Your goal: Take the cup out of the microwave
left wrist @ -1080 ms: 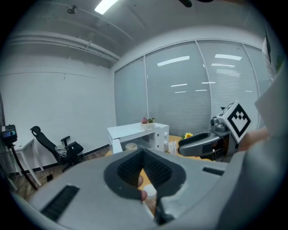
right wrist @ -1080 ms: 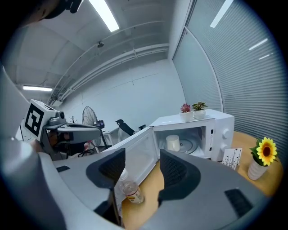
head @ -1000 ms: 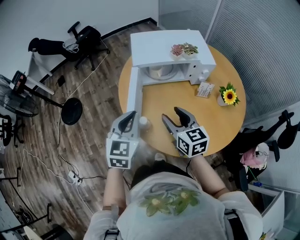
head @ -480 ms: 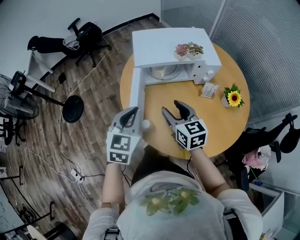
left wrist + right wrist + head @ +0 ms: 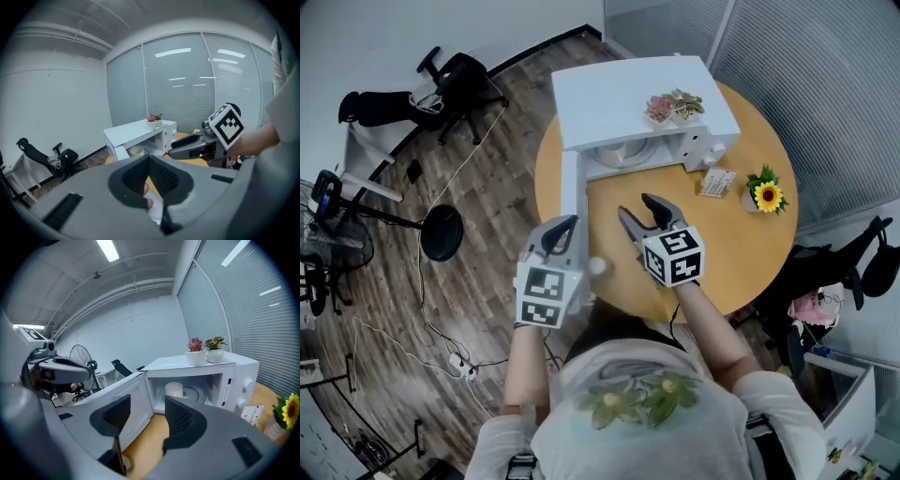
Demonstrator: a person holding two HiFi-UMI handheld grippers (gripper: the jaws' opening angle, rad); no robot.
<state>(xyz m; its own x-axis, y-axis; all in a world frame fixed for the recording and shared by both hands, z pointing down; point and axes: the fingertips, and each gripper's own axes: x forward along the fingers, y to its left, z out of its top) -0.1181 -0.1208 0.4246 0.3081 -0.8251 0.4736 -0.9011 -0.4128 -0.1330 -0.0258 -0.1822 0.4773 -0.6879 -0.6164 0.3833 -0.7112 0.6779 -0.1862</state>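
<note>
The right hand-held gripper (image 5: 147, 405) is released, its jaws wide apart with nothing between them, and it points at the open microwave (image 5: 243, 369) straight ahead. The cup (image 5: 174, 389) stands inside, ahead and just right of the jaw gap, well beyond the tips. It looks pale, smooth and stiff, probably light but breakable. A squeeze across its wall below the rim seems safest. The left hand-held gripper (image 5: 149, 163), off to the left, is clenched on nothing I can make out. A card (image 5: 715, 182) on the table (image 5: 741, 248), ahead and to the right, carries print too small to read.
</note>
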